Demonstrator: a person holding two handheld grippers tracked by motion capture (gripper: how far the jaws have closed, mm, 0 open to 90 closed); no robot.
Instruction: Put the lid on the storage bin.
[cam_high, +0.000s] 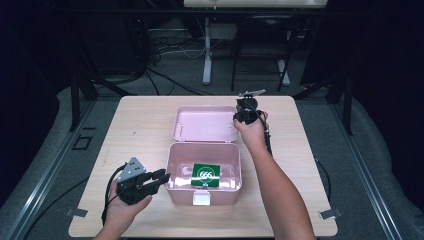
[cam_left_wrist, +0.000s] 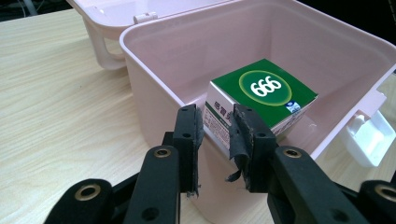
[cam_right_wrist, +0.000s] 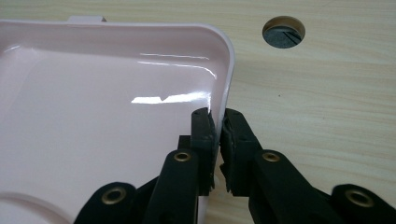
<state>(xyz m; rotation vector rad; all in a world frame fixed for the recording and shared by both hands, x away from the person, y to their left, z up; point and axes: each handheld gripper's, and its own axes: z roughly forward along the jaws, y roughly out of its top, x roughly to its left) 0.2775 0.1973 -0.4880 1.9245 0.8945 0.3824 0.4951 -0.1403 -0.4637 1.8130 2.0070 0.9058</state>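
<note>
An open pink box (cam_high: 185, 192) stands mid-table with its lid (cam_high: 205, 122) folded flat behind it. A green carton (cam_high: 206, 174) marked 666 lies inside. My left gripper (cam_high: 164, 177) points at the box's left wall near the front corner. In the left gripper view its jaws (cam_left_wrist: 217, 126) stand apart, pressing on nothing, with the pink wall (cam_left_wrist: 154, 93) and the carton (cam_left_wrist: 266, 86) beyond them. My right gripper (cam_high: 237, 119) is at the lid's right edge. In the right gripper view it (cam_right_wrist: 217, 119) is pinched on the lid's rim (cam_right_wrist: 228, 79).
A white latch (cam_high: 202, 198) hangs on the box's front wall. The wooden table (cam_high: 135, 130) has bare surface left and right of the box. A round cable hole (cam_right_wrist: 283, 31) lies in the tabletop just past the lid's corner. Desk legs and cables stand on the floor beyond.
</note>
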